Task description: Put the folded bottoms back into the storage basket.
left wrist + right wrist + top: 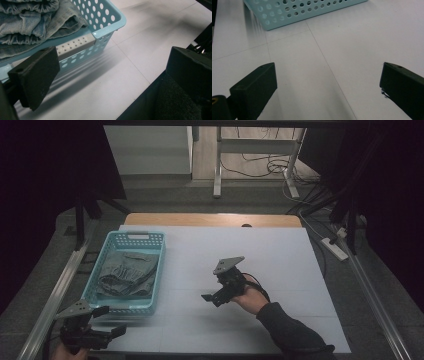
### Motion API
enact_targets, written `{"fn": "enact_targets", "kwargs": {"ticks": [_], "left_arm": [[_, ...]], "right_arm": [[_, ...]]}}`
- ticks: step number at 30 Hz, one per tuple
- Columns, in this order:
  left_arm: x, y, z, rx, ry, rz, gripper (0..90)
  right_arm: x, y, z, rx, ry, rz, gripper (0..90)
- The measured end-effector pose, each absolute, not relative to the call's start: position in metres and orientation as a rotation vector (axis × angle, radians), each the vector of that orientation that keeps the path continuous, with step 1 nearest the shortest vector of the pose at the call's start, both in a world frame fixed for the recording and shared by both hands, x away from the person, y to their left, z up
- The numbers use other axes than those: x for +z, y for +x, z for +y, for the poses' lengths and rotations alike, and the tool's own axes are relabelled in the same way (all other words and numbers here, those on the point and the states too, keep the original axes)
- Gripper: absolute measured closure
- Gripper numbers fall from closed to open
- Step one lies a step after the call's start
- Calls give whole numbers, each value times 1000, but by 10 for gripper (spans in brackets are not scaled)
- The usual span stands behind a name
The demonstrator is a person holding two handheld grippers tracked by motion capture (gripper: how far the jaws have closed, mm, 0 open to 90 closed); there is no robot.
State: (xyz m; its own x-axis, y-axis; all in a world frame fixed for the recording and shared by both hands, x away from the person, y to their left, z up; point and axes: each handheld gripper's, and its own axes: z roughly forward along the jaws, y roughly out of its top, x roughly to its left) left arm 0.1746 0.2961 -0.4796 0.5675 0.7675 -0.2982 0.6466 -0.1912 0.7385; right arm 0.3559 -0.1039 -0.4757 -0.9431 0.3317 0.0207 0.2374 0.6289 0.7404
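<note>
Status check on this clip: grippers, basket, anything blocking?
Left gripper open, beside the near corner of the light-blue perforated plastic basket, holding nothing. Right gripper open over the white table. Folded denim garment lies in basket. Nothing in the way.

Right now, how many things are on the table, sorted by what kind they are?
Baskets: 1, the light blue basket
Clothes: 1, the folded denim garment inside it
Grippers: 2, the left gripper and the right gripper, both open
Total: 4
</note>
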Motion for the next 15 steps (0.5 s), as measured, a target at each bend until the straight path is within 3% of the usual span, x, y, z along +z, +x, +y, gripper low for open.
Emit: {"fn": "enact_targets", "kwargs": {"ticks": [15], "left_arm": [[-480, 175, 296, 169, 1910, 1149, 0]], "right_arm": [[-469, 352, -133, 1251, 591, 2691, 0]]}}
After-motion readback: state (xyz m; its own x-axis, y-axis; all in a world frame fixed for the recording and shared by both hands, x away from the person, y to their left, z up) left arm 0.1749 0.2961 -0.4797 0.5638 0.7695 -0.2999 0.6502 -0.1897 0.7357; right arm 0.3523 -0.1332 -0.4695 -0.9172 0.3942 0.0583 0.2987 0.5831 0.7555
